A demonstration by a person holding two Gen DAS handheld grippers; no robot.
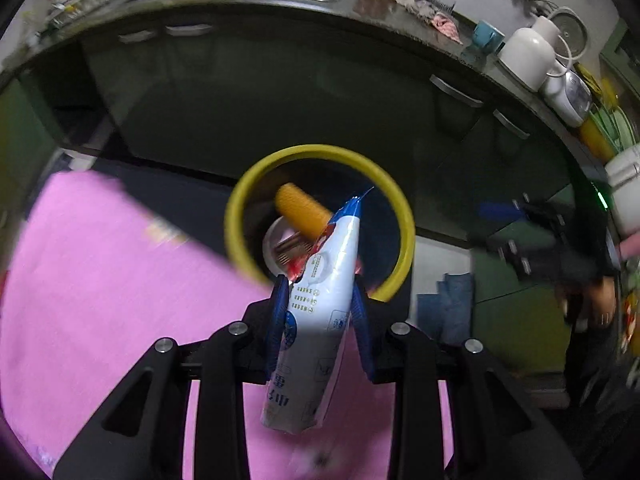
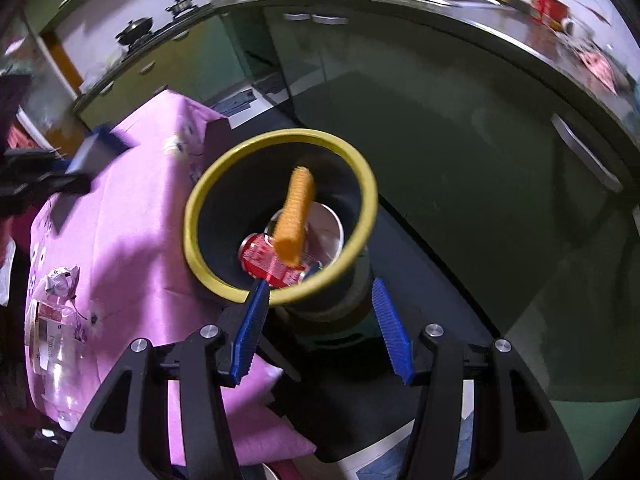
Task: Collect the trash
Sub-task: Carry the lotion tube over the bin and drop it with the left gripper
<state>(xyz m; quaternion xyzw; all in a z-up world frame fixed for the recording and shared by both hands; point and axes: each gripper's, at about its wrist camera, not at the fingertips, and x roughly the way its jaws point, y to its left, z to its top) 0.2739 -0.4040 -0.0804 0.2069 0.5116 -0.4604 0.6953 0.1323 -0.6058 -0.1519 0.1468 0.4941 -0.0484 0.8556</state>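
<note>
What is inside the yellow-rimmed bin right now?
In the bin: an orange corn cob, a red can and a white cup. The cob covers part of both; anything beneath them is hidden.

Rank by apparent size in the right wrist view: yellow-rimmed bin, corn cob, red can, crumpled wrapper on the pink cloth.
1. yellow-rimmed bin, clearly largest
2. corn cob
3. red can, about the cob's size but partly hidden by it, so unsure
4. crumpled wrapper, smallest, though fisheye edge distortion may shrink it
</note>
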